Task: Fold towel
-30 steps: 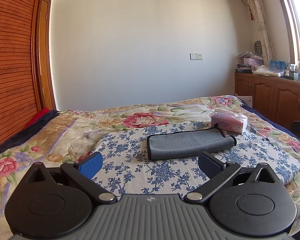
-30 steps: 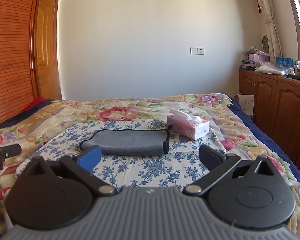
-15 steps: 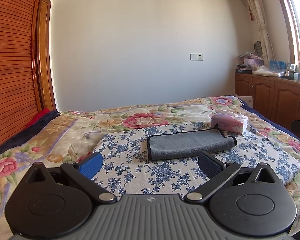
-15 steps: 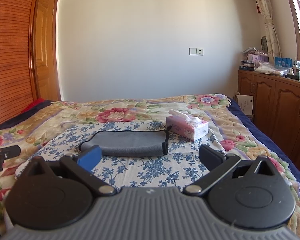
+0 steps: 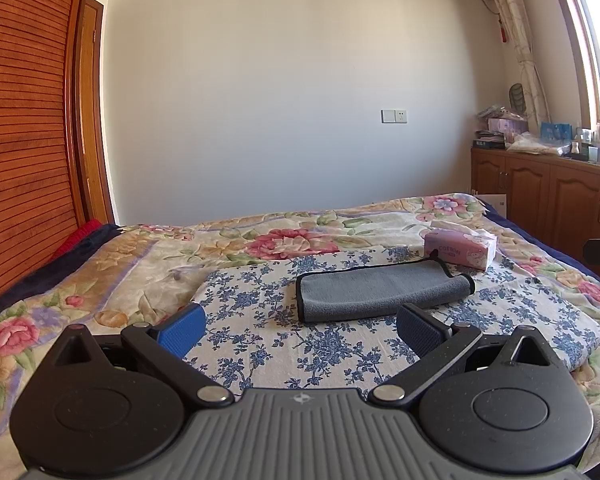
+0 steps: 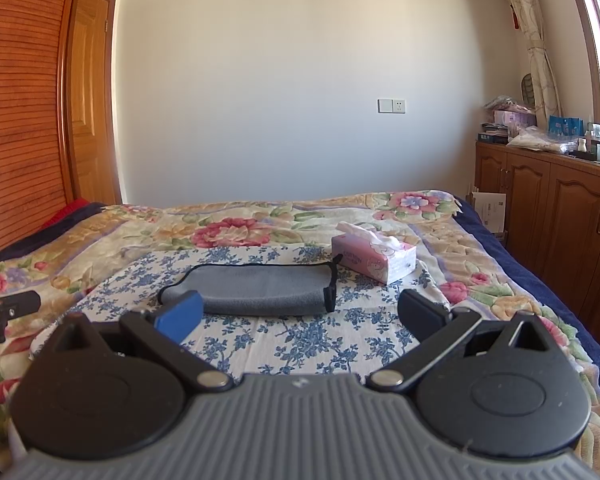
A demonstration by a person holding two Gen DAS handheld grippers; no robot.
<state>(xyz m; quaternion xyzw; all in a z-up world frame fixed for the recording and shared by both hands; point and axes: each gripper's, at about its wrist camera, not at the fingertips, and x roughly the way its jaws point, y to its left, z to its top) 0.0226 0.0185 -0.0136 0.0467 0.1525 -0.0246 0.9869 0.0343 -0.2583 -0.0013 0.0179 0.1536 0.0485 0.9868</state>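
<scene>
Gray towel (image 5: 384,292) was seen folded on blue-floral cloth (image 5: 260,320) on bed, w/ tissue box (image 5: 460,246) beside. Left tongs (image 5: 300,330) & right tongs (image 6: 300,314) were held wide open, empty. Nothing shifted vs 1 s ago; fold judged done.

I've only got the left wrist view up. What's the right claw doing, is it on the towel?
Observer: No. In the right wrist view the right claw is open with nothing between its pads, short of the grey towel.
Operator: What does the towel's end on that side look like?
Observer: Black-trimmed edges and a small loop, pointing toward the pink tissue box.
Operator: Where does my left claw sit from over there?
Observer: The left claw shows at that view's left edge, over the floral quilt, left of the blue-flowered cloth.
</scene>
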